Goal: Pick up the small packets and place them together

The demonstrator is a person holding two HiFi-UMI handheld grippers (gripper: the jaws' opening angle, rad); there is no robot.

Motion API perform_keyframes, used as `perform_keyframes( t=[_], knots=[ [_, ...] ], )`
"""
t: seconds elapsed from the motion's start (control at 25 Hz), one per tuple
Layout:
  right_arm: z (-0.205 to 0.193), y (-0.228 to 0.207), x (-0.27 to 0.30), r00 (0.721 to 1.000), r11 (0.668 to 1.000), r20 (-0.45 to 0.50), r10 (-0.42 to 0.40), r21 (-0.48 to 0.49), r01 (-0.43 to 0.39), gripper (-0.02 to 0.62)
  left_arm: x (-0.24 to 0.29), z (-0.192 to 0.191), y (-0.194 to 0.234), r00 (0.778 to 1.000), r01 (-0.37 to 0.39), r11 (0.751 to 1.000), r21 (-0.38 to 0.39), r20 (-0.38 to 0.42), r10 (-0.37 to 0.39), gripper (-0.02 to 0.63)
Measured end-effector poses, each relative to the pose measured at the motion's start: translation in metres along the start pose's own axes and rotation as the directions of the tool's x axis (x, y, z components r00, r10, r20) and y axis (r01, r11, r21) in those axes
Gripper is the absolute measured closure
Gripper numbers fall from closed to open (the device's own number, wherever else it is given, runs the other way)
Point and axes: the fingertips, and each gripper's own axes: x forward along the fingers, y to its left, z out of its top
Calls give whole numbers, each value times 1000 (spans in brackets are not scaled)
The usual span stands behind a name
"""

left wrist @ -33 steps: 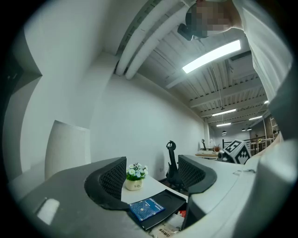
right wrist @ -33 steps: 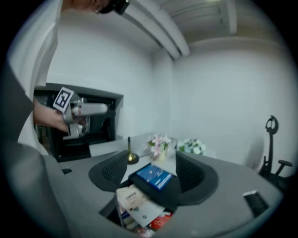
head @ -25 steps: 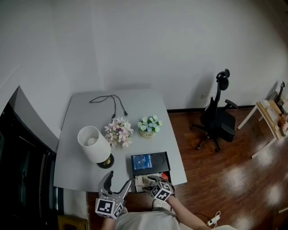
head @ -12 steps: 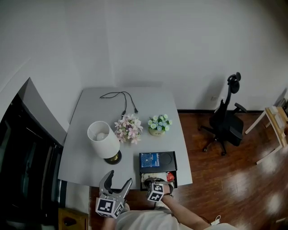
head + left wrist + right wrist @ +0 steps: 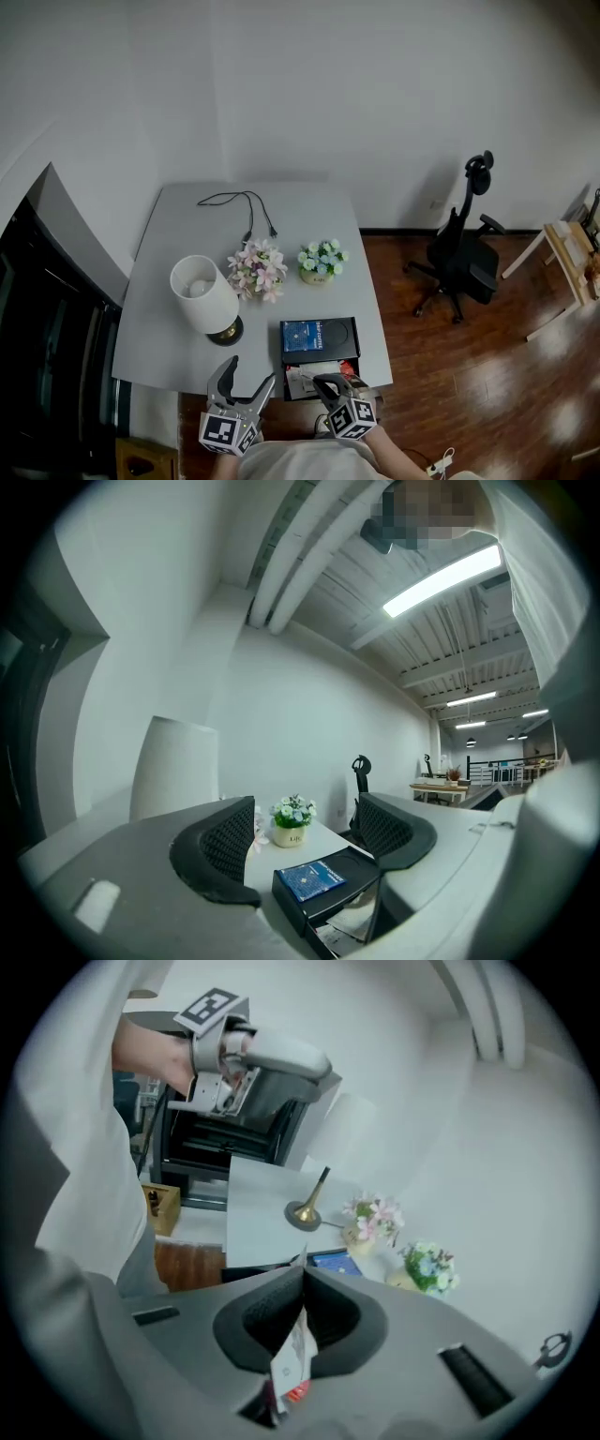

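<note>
My right gripper (image 5: pixel 302 1279) is shut on a small white packet with red print (image 5: pixel 291 1361), which hangs between the pads. In the head view this gripper (image 5: pixel 328 382) hovers at the table's near edge, just over the open black box (image 5: pixel 352 330). A blue booklet (image 5: pixel 302 337) lies in the box's upper part, and more small packets (image 5: pixel 302 377) and a red one (image 5: pixel 348 368) lie in its lower part. My left gripper (image 5: pixel 247 371) is held left of the box, jaws open and empty. In its own view the left gripper (image 5: pixel 305 838) looks across the box (image 5: pixel 367 869).
A white-shaded lamp (image 5: pixel 200 298) stands on the grey table (image 5: pixel 159 281). Beside it are pink flowers (image 5: pixel 253 272) and a small pot of pale flowers (image 5: pixel 321 262). A black cable (image 5: pixel 239 204) lies at the back. An office chair (image 5: pixel 463 255) stands on the wood floor to the right.
The right gripper's jaws have closed on a packet in the box and drawn back a little toward me. The left gripper has stayed put, open.
</note>
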Motion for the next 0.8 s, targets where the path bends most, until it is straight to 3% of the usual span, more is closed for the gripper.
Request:
perform_keyframes(
  t=[0.2, 0.4, 0.52, 0.68, 0.8],
  knots=[
    [15, -60, -32, 981, 981, 56, -186, -47, 188, 591, 9, 3, -4, 1000, 22, 1000, 3, 6, -22, 259],
    [-18, -112, -11, 957, 947, 3, -289, -142, 287, 591, 12, 6, -9, 999, 41, 999, 18, 9, -41, 259],
    [-51, -122, 22, 964, 955, -60, -259, -164, 247, 591, 12, 7, -9, 999, 41, 999, 19, 9, -41, 262],
    [-92, -96, 55, 975, 977, -186, -123, -196, 86, 589, 10, 9, -6, 999, 29, 999, 22, 12, -30, 264],
    [-108, -78, 63, 973, 991, -222, -69, -124, 42, 583, 7, 10, -2, 1000, 12, 1000, 19, 15, -12, 267]
  ],
)
